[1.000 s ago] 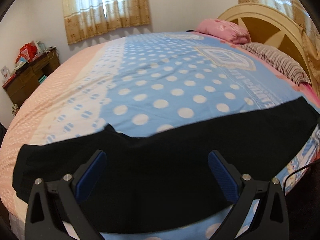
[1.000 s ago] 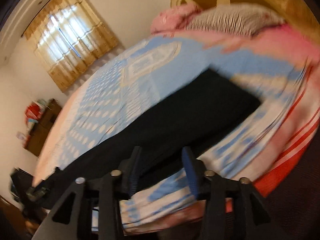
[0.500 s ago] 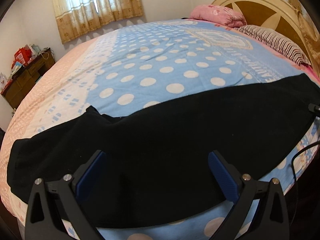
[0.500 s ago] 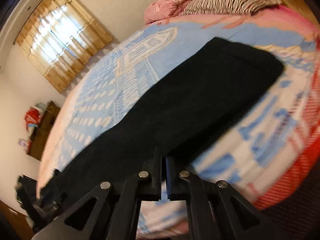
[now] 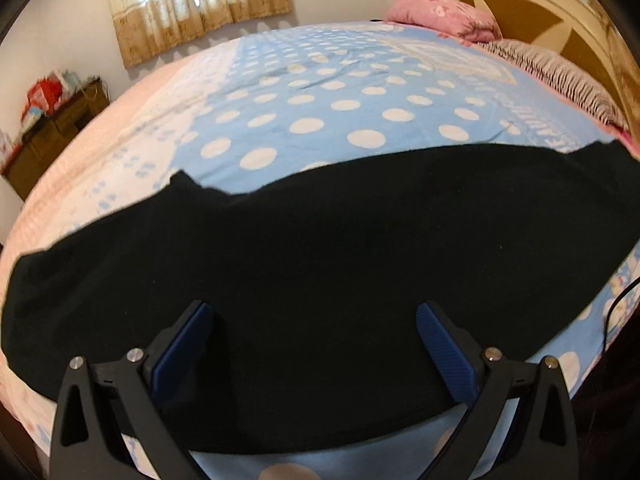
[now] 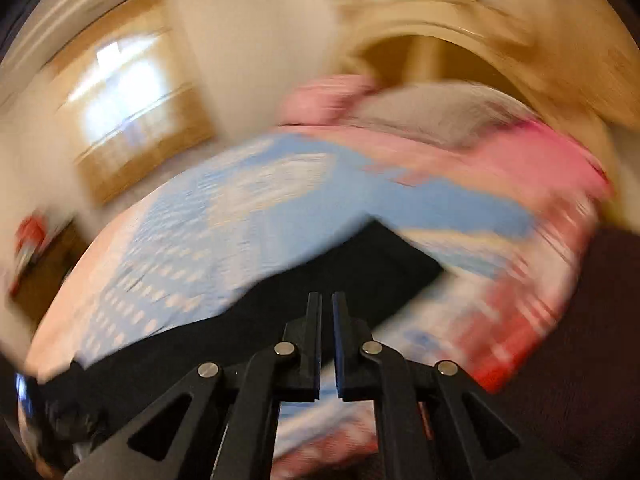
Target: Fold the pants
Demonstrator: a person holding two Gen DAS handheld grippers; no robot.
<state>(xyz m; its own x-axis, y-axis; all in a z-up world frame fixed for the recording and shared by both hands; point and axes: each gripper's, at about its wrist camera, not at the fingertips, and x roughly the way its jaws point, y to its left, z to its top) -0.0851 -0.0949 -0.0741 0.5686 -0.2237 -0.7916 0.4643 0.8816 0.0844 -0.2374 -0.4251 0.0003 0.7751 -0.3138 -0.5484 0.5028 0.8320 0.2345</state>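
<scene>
Pants: black, spread lengthwise along the bed's near edge, on the dotted blue bedspread. Your left gripper hangs over them, jaws released wide, nothing between. Your right gripper is clenched with a thin gap, seemingly empty; view blurred. Farther: pink pillow by the headboard, curtains beyond.

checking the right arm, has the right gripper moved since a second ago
Yes. The right gripper has swung upward: the headboard and pink pillow sit lower in its blurred view, and less of the pants shows.
</scene>
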